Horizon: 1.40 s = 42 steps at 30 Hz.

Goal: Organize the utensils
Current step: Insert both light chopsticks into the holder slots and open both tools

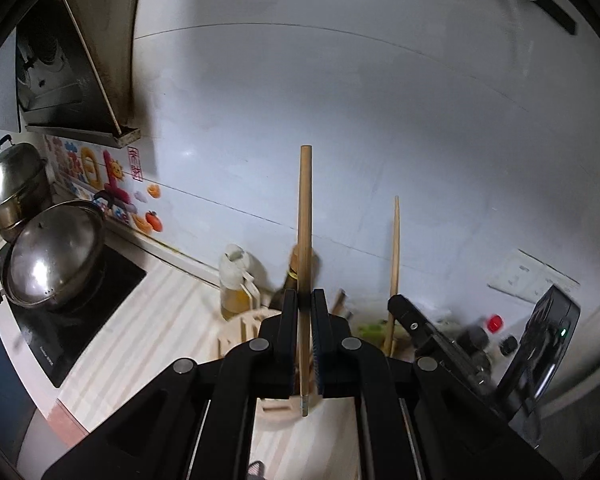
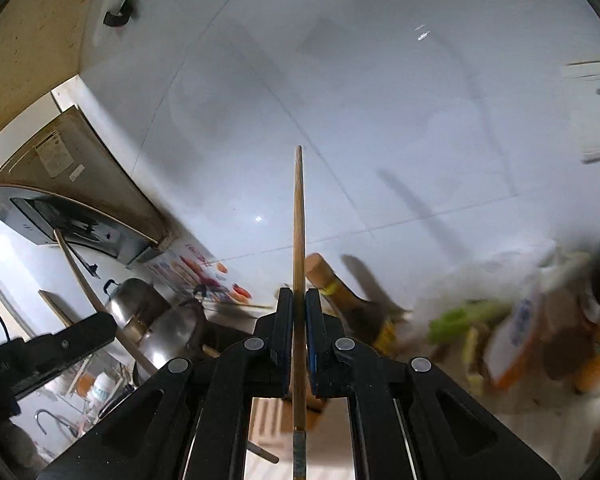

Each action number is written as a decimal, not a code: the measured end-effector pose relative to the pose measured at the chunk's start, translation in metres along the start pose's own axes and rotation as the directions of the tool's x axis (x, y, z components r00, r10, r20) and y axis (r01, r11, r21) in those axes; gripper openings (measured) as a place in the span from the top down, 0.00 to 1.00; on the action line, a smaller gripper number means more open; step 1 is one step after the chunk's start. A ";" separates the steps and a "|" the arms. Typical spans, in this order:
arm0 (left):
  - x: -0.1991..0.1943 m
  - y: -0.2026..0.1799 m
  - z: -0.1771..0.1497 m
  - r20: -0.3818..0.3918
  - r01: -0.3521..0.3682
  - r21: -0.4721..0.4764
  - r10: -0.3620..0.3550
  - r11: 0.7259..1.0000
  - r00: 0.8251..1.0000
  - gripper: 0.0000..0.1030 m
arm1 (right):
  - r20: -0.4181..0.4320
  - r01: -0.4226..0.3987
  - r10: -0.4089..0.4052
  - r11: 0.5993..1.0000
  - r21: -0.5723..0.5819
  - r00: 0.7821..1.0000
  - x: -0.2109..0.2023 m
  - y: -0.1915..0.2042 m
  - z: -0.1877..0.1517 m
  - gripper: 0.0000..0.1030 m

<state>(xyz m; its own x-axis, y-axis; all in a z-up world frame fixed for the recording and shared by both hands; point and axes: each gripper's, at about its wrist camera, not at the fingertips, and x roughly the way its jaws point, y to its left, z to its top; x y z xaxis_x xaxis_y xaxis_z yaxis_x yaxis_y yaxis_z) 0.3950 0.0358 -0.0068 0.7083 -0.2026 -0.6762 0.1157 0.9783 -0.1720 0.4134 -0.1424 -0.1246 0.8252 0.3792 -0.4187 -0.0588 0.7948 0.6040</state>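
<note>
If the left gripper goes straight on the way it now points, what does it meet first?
Most likely the dark bottle standing just beyond the left gripper, whose jaws are shut on a chopstick. The white tiled wall lies behind it. Depth is hard to judge in this fisheye view.

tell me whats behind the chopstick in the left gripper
Behind the chopstick clamped in the left gripper stands a dark bottle against the white wall. The stick and jaws cover the bottle's middle and base.

My two wrist cameras look slightly downward toward the white wall (image 1: 380, 120); both catch the pots (image 2: 140, 304) at left.
</note>
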 end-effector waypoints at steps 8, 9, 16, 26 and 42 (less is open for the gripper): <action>0.034 0.005 0.012 -0.023 -0.054 -0.005 0.054 0.999 0.998 0.96 | 0.056 -0.025 0.027 0.999 -0.041 0.998 0.047 0.011 -0.014 0.94; 0.038 0.006 0.013 -0.027 -0.057 -0.007 0.056 0.998 0.998 0.96 | 0.067 -0.025 0.028 0.998 -0.050 0.997 0.052 0.012 -0.018 0.94; 0.055 0.007 0.011 -0.059 -0.065 -0.009 0.064 0.998 0.996 0.96 | 0.154 -0.034 0.049 0.995 -0.099 0.987 0.068 0.017 -0.035 0.94; 0.074 0.011 0.006 -0.102 -0.052 -0.017 0.050 0.998 0.994 0.96 | 0.168 -0.006 0.024 0.994 -0.108 0.985 0.069 -0.002 -0.057 0.94; 0.081 0.019 -0.007 -0.142 -0.006 -0.046 0.000 0.999 0.990 0.96 | -0.002 -0.174 0.174 0.984 -0.049 0.985 0.038 -0.014 -0.038 0.94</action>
<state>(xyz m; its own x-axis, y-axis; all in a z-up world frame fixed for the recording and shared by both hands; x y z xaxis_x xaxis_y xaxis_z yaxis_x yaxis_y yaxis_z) 0.4493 0.0375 -0.0696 0.6023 -0.2070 -0.7709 0.0789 0.9765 -0.2005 0.4242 -0.1212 -0.1745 0.8013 0.5125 -0.3086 -0.2285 0.7389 0.6338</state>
